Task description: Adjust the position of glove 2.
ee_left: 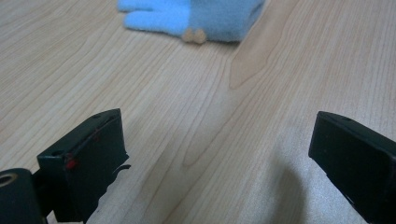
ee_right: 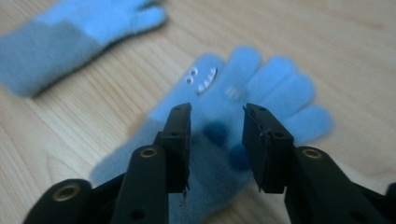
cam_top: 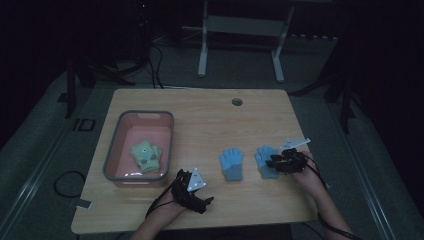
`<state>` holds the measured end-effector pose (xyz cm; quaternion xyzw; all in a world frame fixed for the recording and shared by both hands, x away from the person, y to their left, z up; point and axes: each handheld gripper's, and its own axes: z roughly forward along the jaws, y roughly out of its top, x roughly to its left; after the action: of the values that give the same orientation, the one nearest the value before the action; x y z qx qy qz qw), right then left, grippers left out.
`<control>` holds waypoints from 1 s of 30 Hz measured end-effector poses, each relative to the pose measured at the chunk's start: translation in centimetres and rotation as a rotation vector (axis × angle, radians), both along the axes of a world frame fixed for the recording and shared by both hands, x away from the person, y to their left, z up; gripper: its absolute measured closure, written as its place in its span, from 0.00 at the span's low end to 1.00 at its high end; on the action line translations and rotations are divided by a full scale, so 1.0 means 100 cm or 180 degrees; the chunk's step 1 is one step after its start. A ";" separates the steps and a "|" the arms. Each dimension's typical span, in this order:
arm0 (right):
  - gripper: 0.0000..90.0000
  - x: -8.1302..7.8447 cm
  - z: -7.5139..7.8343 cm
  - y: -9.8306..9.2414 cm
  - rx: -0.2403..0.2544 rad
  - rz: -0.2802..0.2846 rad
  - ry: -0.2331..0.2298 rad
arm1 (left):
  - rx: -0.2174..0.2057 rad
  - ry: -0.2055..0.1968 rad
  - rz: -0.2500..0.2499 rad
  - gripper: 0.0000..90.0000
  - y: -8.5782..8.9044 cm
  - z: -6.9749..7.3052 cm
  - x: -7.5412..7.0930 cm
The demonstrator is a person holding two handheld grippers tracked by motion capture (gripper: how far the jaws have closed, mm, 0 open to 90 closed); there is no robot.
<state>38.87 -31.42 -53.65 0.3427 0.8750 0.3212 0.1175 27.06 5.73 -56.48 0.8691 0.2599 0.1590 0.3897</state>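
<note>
On the counter's right side, the right claw [ee_right: 215, 116] hangs part-spread over the blue face glove [ee_right: 243, 107], not pinching it, so next comes lowering and closing, while the left claw [ee_left: 215, 154] waits spread wide.

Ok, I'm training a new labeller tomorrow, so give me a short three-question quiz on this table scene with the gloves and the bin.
1. True or false: the right gripper has its jaws apart above the blue glove with the face.
2. How many blue gloves lie on the wooden table?
3. Where is the pale green glove? A) in the pink bin B) on the bare table C) between the left gripper jaws

Key:
1. True; the pads stand clear on either side of it.
2. Two: that one and the plain blue glove beside it.
3. A
</note>
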 end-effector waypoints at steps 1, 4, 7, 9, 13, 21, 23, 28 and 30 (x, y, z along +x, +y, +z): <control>0.66 0.000 -0.003 0.000 -0.0046 -0.0012 0.0027 | 0.0002 0.0000 0.0001 0.05 0.000 0.000 0.000; 0.69 -0.002 -0.007 0.000 -0.0065 -0.0029 -0.0004 | 0.0013 0.0000 -0.0005 0.05 0.000 0.000 0.000; 0.82 -0.006 -0.007 0.005 -0.0145 -0.0080 -0.0077 | 0.0019 -0.0007 -0.0008 0.05 0.000 0.000 0.000; 0.86 -0.008 -0.007 0.008 -0.0182 -0.0091 -0.0098 | 0.0018 -0.0005 -0.0001 0.05 0.000 0.000 0.000; 0.91 -0.010 -0.006 0.009 -0.0128 -0.0199 -0.0046 | 0.0019 -0.0002 0.0004 0.05 0.000 -0.001 0.000; 0.94 -0.014 0.012 0.007 0.0070 -0.0419 -0.0076 | 0.0006 -0.0005 0.0006 0.05 0.001 0.000 0.000; 0.94 -0.015 0.021 0.008 0.0124 -0.0425 -0.0112 | 0.0000 -0.0012 0.0007 0.05 0.001 0.000 0.000; 0.94 -0.019 0.044 0.015 0.0221 -0.0378 -0.0222 | 0.0015 -0.0017 0.0004 0.05 0.000 0.000 0.000; 0.94 -0.021 0.053 0.019 0.0289 -0.0343 -0.0265 | 0.0026 -0.0012 0.0005 0.05 0.000 0.000 0.000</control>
<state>36.72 -29.53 -48.39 0.3806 0.8341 0.3677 0.1552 27.08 5.77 -56.47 0.8702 0.2591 0.1620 0.3865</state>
